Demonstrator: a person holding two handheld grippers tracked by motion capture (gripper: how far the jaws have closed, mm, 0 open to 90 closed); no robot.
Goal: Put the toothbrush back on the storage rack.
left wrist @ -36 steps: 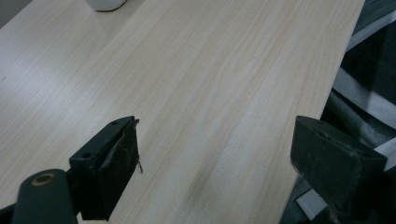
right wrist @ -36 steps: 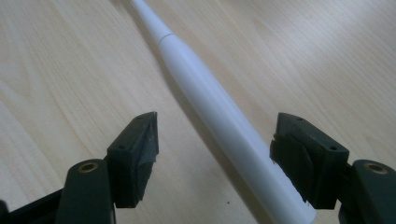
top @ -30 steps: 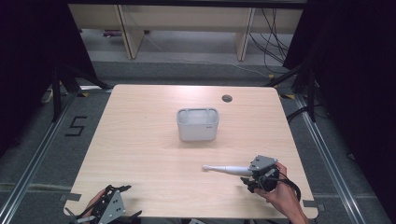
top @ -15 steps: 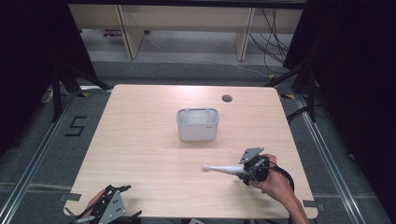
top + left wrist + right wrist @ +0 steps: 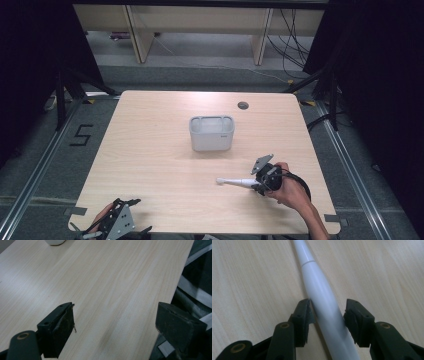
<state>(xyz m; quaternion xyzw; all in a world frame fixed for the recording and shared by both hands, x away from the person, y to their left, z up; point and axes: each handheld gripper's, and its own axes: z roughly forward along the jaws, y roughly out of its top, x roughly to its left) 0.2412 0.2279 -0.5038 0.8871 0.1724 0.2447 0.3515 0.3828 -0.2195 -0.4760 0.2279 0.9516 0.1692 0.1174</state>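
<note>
White handle (image 5: 322, 302) near table's (image 5: 150, 150) right front edge | right gripper (image 5: 327, 312) has moved in, jaws narrowly straddling it, grasp imminent | left gripper (image 5: 115, 322) wide, at left front corner.

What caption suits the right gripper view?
Black tool straddling a white tapered handle lying on the wooden table.

1. Right gripper (image 5: 256, 184) sits low over the table's near right, held by the right hand (image 5: 286, 189); forearm enters from the bottom right edge.
2. Right jaws straddle the thick end of a white handle (image 5: 322, 297). Both pads look to be touching it; can't confirm a firm clamp.
3. Left gripper (image 5: 120, 220) is at the near left corner, left hand (image 5: 102, 215) behind it.
4. Left jaws spread wide, nothing between them.
</note>
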